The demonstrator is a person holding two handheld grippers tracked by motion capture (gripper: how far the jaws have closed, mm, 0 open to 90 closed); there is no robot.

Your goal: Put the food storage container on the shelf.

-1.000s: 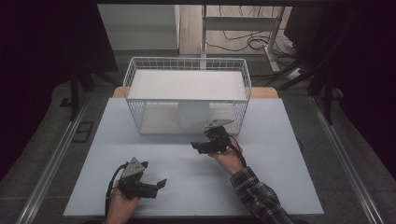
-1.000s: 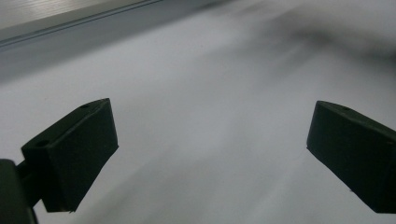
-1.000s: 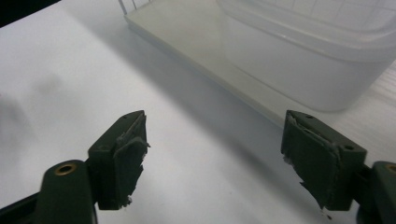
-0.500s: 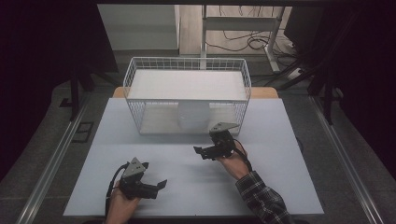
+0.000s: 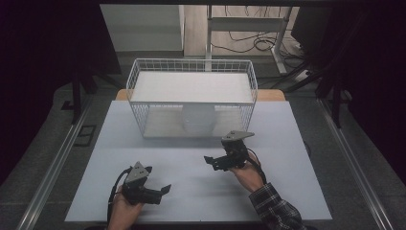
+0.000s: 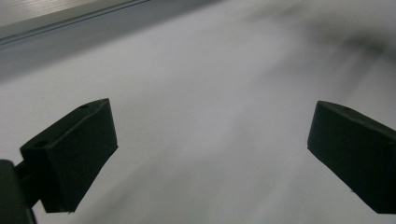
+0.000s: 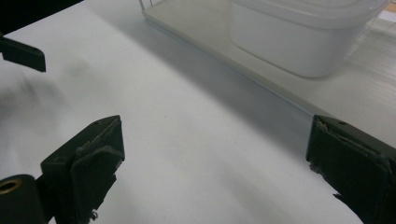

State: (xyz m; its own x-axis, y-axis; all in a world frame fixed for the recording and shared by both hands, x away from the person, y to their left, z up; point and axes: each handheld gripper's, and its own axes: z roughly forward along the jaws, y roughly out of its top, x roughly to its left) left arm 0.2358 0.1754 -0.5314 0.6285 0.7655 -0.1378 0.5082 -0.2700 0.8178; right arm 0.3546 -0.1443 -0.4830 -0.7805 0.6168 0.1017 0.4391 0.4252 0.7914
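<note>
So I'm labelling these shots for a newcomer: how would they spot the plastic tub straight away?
Start at the white wire basket at the far side of the table. A flat white shelf covers its top; look beneath it, through the front mesh. The tub stands there on the basket's floor, a pale, see-through box with rounded corners, the one thing inside.

Right gripper (image 7: 212,172): two black jaws wide apart, nothing between, pads worn and frayed at edges. Bare white table (image 7: 187,140) beneath and ahead of jaws. Ahead, toward right jaw: translucent white plastic container (image 7: 299,42), standing on pale basket floor (image 7: 373,88) edged by thin rim; shadow along that rim. Far ahead of left jaw: black jaw tip of other gripper (image 7: 23,54), apart.
</note>
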